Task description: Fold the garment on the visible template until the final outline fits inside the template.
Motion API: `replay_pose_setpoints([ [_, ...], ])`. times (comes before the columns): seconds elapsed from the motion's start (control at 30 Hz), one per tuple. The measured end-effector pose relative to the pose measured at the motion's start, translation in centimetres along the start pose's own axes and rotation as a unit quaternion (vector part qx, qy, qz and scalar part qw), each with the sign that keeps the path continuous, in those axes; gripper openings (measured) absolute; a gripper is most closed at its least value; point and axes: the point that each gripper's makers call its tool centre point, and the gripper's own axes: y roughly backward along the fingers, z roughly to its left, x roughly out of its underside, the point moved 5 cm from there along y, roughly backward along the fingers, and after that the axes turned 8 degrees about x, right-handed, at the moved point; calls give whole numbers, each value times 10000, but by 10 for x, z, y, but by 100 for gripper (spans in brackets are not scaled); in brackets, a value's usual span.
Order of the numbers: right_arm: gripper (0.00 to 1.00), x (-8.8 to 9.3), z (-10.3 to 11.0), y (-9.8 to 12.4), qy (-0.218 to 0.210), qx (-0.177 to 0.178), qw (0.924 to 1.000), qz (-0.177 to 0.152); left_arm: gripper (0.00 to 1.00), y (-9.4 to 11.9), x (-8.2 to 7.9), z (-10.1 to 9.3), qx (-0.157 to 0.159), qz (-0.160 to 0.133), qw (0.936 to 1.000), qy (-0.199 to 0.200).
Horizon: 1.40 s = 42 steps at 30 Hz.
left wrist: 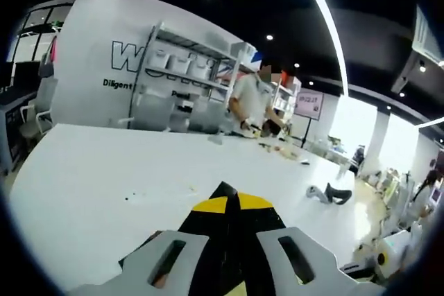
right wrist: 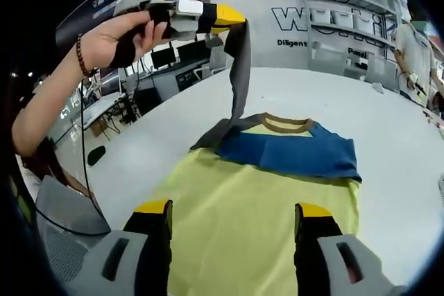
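1. Your left gripper [right wrist: 225,15] is clamped on the grey sleeve [right wrist: 239,74], lifted high above the shirt [right wrist: 257,199] at its far left corner.
2. Your right gripper [right wrist: 234,223] hovers with jaws apart over the near yellow part.
3. The shirt lies flat on the white table [right wrist: 395,136], collar far, blue band across the chest.

Left gripper [right wrist: 232,15] raised, jaws closed (hand [right wrist: 114,39] gripping it); right gripper [right wrist: 232,216] spread wide.

I see a long white table [left wrist: 104,171], white lettered wall [left wrist: 90,67], metal shelving [left wrist: 184,74] with bins, black ceiling with strip light [left wrist: 322,12], bright windows [left wrist: 361,123], grey office chairs [left wrist: 38,112].
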Motion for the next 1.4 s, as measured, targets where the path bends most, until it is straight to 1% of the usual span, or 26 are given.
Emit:
replay_pose_setpoints([
  [0.03, 70, 0, -1, 0, -18, 16, 10000, -2, 4, -3, 4, 2, -5, 29, 10000, 16],
  [0.07, 70, 0, -2, 0, -43, 48, 10000, -1, 4, -4, 10, 1, 22, 141, 9998, 128],
  [0.1, 70, -1, -2, 0, -33, 58, 10000, -5, 4, -7, 14, 2, 52, 165, 9997, 184],
  [0.17, 71, -1, -3, 0, -21, 69, 10000, -2, 4, -10, 17, 2, 53, 177, 9997, 177],
  [0.2, 71, -1, -3, 0, 64, 60, 10000, 12, 4, -14, 24, 3, 43, 273, 9995, 145],
  [0.27, 72, -1, -3, 0, 87, 65, 9999, 17, 4, -18, 28, 3, 54, 268, 9996, 116],
  [0.37, 72, 0, -3, 0, 70, 71, 9999, 24, 4, -27, 35, 3, 76, 292, 9994, 175],
  [0.47, 73, 0, -4, 1, 106, 92, 9999, 23, 4, -34, 39, 2, 114, 285, 9995, 84],
  [0.5, 74, 1, -7, 3, 143, 86, 9998, 76, 4, -39, 44, 1, 183, 362, 9991, 86],
  [0.57, 74, -1, -10, 5, 141, 143, 9998, 40, 4, -43, 47, 1, 206, 391, 9990, 118],
  [0.6, 75, -3, -15, 8, 122, 172, 9998, 1, 4, -48, 53, 0, 229, 453, 9986, 122],
  [0.67, 75, -4, -19, 9, 96, 219, 9997, -16, 4, -53, 58, -1, 228, 509, 9984, 117],
  [0.77, 75, -3, -26, 12, 134, 306, 9994, 8, 4, -61, 68, -2, 277, 598, 9977, 133],
  [0.9, 76, -2, -30, 17, 136, 381, 9992, -6, 4, -71, 83, -4, 331, 738, 9967, 112],
  [0.93, 76, -1, -32, 18, 137, 395, 9991, -6, 4, -76, 89, -3, 333, 775, 9963, 142],
  [0.97, 77, -1, -32, 18, 132, 407, 9991, -1, 4, -77, 91, -3, 338, 789, 9962, 147],
  [1.03, 77, 1, -33, 18, 114, 427, 9990, 42, 4, -83, 99, -3, 358, 854, 9954, 255],
  [1.1, 77, 2, -33, 19, 109, 421, 9990, 44, 4, -88, 103, -2, 373, 870, 9952, 248],
  [1.13, 77, 3, -33, 18, 112, 416, 9991, 46, 4, -92, 107, -2, 364, 954, 9945, 242],
  [1.23, 78, 4, -34, 17, 82, 421, 9991, 75, 4, -100, 114, -3, 440, 1054, 9934, 112],
  [1.27, 78, 4, -34, 18, 61, 427, 9990, 67, 4, -105, 121, -2, 494, 1170, 9917, 207],
  [1.33, 78, 4, -34, 18, 61, 438, 9990, 58, 4, -109, 128, -3, 562, 1285, 9897, 292],
  [1.4, 78, 4, -35, 17, 63, 435, 9990, 66, 4, -113, 135, -3, 535, 1342, 9892, 235],
])
